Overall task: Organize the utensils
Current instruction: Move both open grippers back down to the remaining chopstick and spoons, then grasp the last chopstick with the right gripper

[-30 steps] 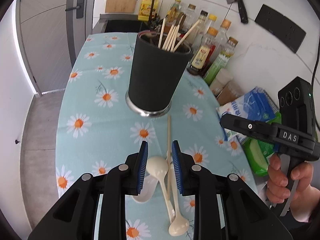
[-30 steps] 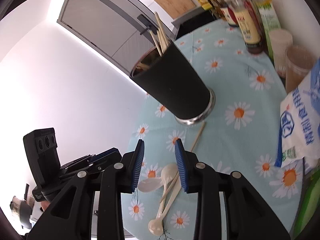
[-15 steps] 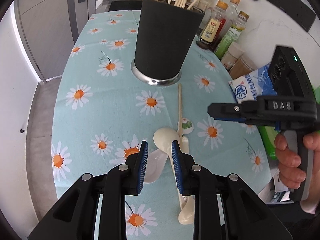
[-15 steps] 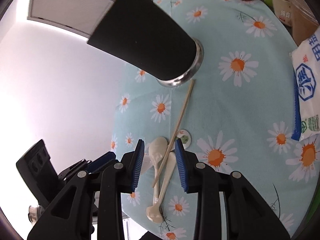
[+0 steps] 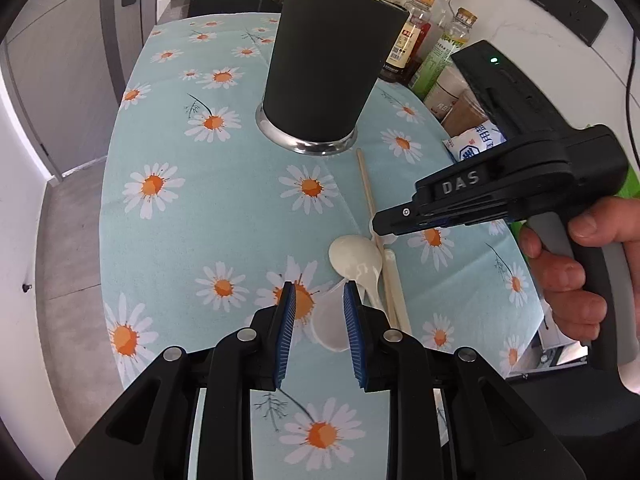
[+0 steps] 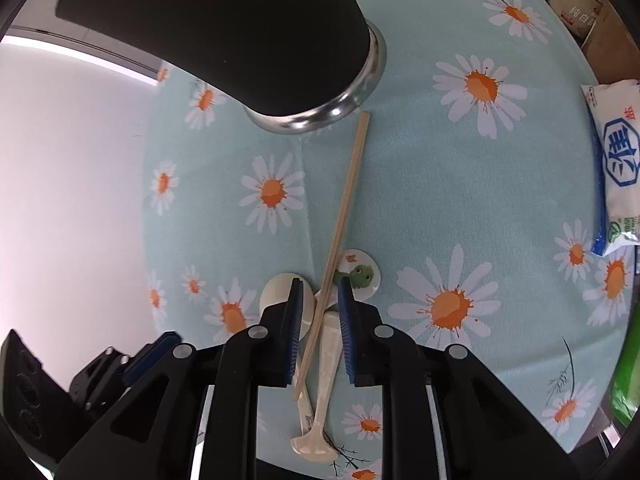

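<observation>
Right gripper (image 6: 319, 294): points steeply down at the utensil pile; its jaws have just been closing and stand a narrow gap apart, with the chopstick and a spoon handle between the blue pads; neither pad visibly presses on them.
Left gripper (image 5: 319, 295): also tipped down over the table, jaws partly open, nothing gripped; the bowl of the white spoon lies below the gap.
Hand (image 5: 576, 276): in the left view, a person's hand is wrapped round the grey handle of the right gripper, at the right edge.
Chopstick (image 6: 342, 216): one pale wooden stick lying flat on the cloth, its far end close to the holder's metal foot, its near end across the spoon handles.
Cream spoon (image 5: 356, 258): bowl up, just beyond the left gripper's tips, beside the chopstick.
White spoon (image 5: 328, 324): paler, partly under the cream one, nearer the left gripper.
Frog spoon (image 6: 360, 274): its round bowl has a small green frog printed on it; it touches the chopstick, just right of it in the right view.
Holder (image 5: 324, 76): tall black cup with a shiny metal base ring, upright on the cloth beyond the pile, several chopsticks standing in it.
Cloth (image 5: 192, 200): pale blue with daisies, covers the table.
Bottles (image 5: 416, 32): a row of sauce bottles behind the holder, by the wall.
Bag (image 6: 616, 176): white and blue packet at the table's right edge.
</observation>
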`<state>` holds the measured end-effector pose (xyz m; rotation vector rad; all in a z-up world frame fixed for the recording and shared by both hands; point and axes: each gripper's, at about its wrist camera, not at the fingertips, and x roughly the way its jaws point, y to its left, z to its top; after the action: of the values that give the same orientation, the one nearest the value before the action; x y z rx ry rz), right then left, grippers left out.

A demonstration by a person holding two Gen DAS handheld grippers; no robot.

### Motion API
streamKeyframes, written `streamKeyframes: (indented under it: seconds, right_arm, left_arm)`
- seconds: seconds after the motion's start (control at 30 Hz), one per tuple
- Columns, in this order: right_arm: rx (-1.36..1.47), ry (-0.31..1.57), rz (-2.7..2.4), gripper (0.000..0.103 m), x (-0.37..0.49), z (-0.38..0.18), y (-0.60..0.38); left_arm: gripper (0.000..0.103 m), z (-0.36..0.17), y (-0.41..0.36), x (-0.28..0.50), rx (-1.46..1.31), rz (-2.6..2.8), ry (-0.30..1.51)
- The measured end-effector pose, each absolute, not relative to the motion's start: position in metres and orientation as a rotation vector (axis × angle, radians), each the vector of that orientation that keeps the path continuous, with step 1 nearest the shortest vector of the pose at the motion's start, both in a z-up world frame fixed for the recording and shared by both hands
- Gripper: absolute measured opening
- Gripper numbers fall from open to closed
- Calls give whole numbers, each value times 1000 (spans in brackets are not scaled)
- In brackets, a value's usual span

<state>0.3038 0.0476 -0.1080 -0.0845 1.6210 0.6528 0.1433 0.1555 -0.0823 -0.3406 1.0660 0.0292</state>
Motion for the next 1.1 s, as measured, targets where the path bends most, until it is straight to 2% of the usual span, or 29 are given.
streamKeyframes:
  seconds: [0.3,0.67,0.7,1.1]
  right_arm:
    - [-198,1600,479,12,294,-110,67]
    - [-334,1561,326,12,283,-117,114]
    - [-339,1555,311,8,276,-124,128]
    - [-222,1576,360,6,290,-122,105]
  left_arm:
    - [24,-83,179,138,-354,-64,1036]
    - [24,-94,190,139,-367,-142,1050]
    - [24,-96,190,139,-367,-146,1052]
    - [24,-101,192,139,-380,-155,1081]
